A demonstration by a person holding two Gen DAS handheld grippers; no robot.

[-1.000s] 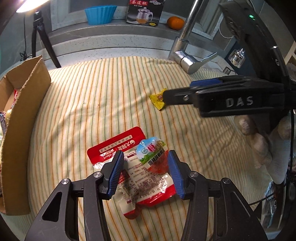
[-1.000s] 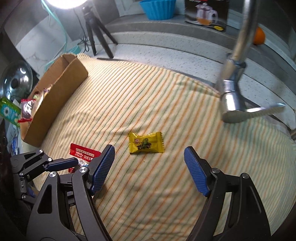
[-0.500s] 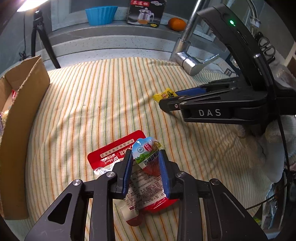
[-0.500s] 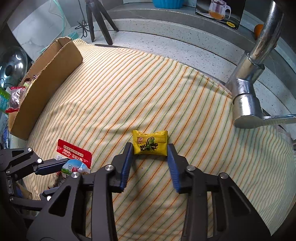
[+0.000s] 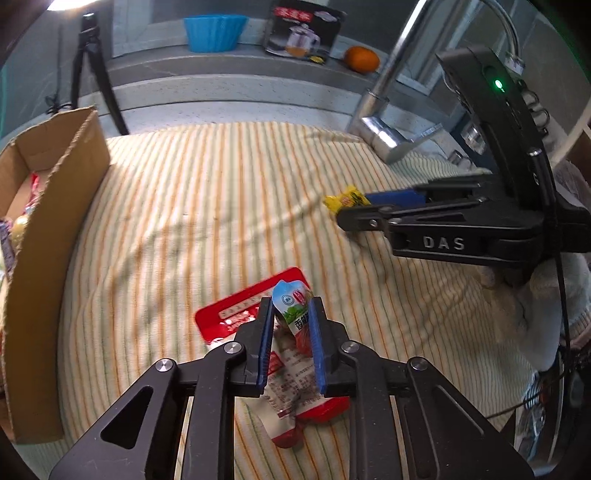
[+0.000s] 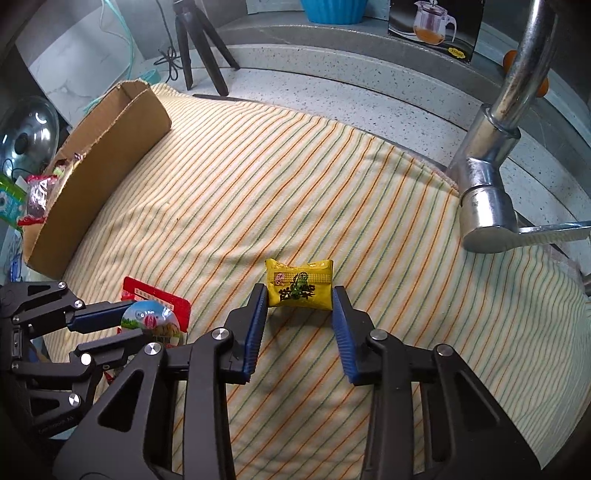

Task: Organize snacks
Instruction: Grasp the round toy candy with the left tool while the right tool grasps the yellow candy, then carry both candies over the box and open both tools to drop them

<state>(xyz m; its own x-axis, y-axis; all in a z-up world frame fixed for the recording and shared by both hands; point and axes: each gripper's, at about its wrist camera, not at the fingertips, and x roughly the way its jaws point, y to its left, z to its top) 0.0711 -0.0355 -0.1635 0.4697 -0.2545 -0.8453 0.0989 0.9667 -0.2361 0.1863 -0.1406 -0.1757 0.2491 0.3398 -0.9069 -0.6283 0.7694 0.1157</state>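
A striped cloth point(image 6: 295, 177) covers most of the counter point(image 6: 332, 92) and serves as the landmark for everything else. At the cloth's left edge stands an open cardboard box point(image 5: 55, 206) with several wrapped snacks lying inside it. At the cloth's far right corner rises a chrome faucet point(image 6: 491, 158), and beyond the cloth's far edge a ledge carries a blue bowl point(image 5: 214, 32), a teapot carton point(image 5: 303, 33) and an orange point(image 5: 362, 59), with a black tripod point(image 6: 199, 48) standing off the cloth's far left corner. Over the near part of the cloth the left gripper point(image 5: 290, 317) has its blue fingers point(image 5: 266, 332) clenched on a small pouch with a pale blue top point(image 5: 293, 306), which stands upright between them, above a red and clear snack packet point(image 5: 251, 306) lying flat on the cloth. Toward the middle right of the cloth the right gripper point(image 6: 299, 299) has its fingers point(image 6: 256, 317) grasping a small yellow candy packet point(image 6: 300, 284), one pad touching each of its short sides, the packet resting at the fingertips just over the cloth.
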